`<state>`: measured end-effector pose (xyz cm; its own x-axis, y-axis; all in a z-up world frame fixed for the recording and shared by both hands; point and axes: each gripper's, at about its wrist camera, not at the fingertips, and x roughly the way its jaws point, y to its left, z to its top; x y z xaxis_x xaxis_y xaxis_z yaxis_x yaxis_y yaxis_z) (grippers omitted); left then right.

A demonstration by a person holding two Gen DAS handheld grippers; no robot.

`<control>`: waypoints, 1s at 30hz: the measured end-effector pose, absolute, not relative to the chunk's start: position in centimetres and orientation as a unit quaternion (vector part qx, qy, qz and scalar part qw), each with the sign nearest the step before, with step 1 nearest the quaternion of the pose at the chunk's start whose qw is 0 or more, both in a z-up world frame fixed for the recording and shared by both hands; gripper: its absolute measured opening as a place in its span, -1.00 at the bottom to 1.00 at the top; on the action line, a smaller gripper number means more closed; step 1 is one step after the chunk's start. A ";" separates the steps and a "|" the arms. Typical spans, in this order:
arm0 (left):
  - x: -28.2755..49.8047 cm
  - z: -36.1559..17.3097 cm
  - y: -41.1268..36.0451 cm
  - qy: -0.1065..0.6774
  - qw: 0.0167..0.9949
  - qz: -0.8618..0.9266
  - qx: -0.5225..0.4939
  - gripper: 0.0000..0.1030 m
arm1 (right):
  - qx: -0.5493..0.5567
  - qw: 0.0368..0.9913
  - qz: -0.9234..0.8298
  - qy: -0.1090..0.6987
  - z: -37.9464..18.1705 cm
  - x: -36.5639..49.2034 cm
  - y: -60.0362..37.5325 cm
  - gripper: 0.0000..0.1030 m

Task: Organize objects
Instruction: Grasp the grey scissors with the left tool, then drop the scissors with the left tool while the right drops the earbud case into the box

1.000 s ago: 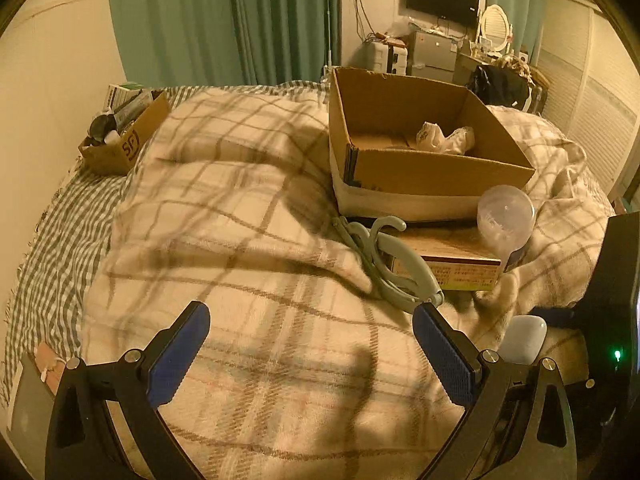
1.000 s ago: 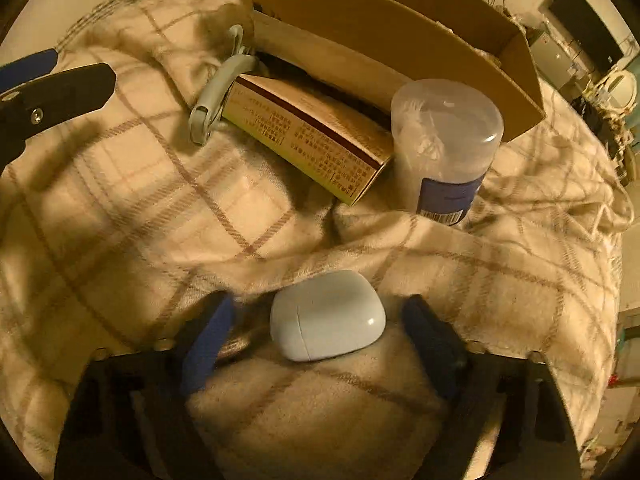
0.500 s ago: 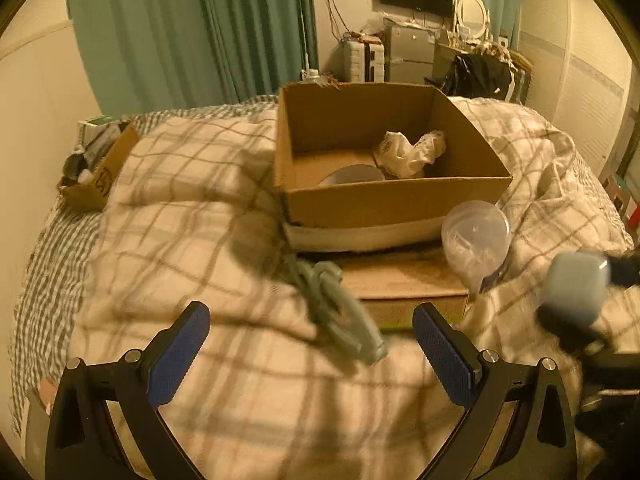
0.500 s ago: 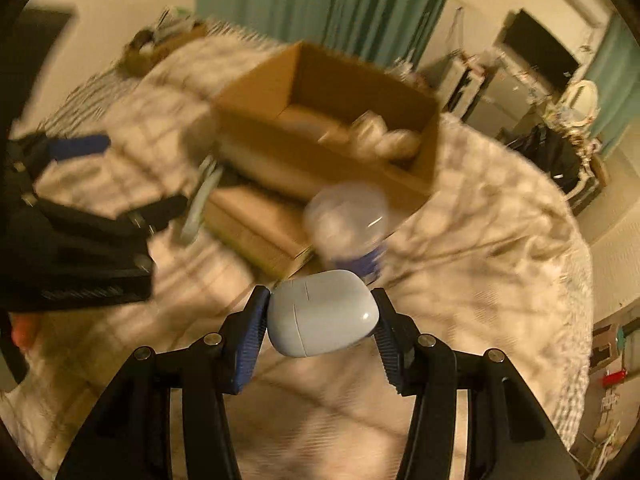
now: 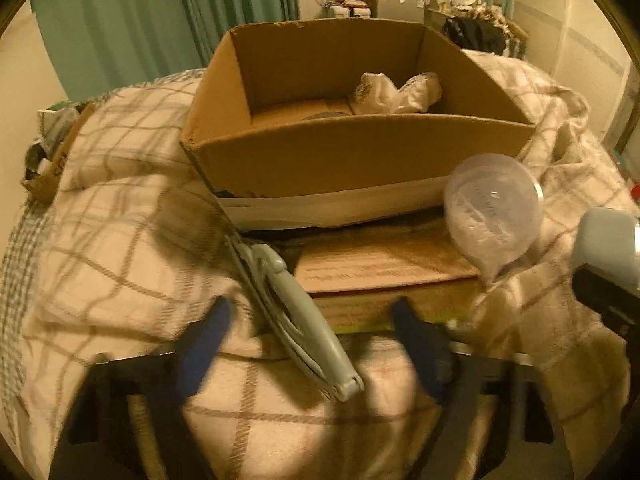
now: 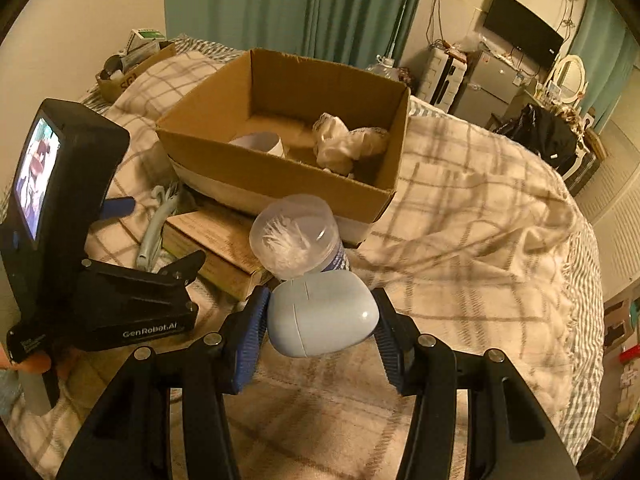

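The right gripper is clamping the smooth blue case, which could be squirting loose short of the cardboard box; the left gripper is straddling the scissors, jaws apart, risking snagging the blanket.

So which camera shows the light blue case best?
The right wrist view: the light blue case sits whole between the right gripper's fingers. The left wrist view shows only part of it at the right edge.
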<state>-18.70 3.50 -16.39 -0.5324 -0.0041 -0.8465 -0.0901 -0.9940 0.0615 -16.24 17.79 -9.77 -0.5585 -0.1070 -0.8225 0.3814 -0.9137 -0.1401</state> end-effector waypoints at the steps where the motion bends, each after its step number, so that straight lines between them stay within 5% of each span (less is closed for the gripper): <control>1: -18.5 -16.4 3.7 0.048 0.036 0.871 -0.487 -0.23 | 0.447 0.140 -0.870 0.151 -9.7 -16.1 17.8 -0.02; 8: -16.7 -15.7 2.0 0.029 0.023 0.868 -0.496 -0.83 | 0.432 0.141 -0.880 0.137 -8.2 -14.4 17.7 -0.02; 18: -11.9 -8.3 -0.8 -0.010 0.016 0.907 -0.422 -0.84 | 0.384 0.148 -0.899 0.148 -3.5 -11.4 16.7 -0.02; 30: -16.8 0.8 -0.5 -0.002 0.033 0.943 -0.331 -0.84 | 0.311 0.153 -0.931 0.113 5.1 -16.8 15.5 -0.02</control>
<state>-16.84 -0.49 0.79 -0.7783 0.0629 -0.6247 -0.0606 -0.9978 -0.0250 -16.83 15.46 5.14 -0.7594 -0.2151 -0.6141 0.3563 -0.9272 -0.1158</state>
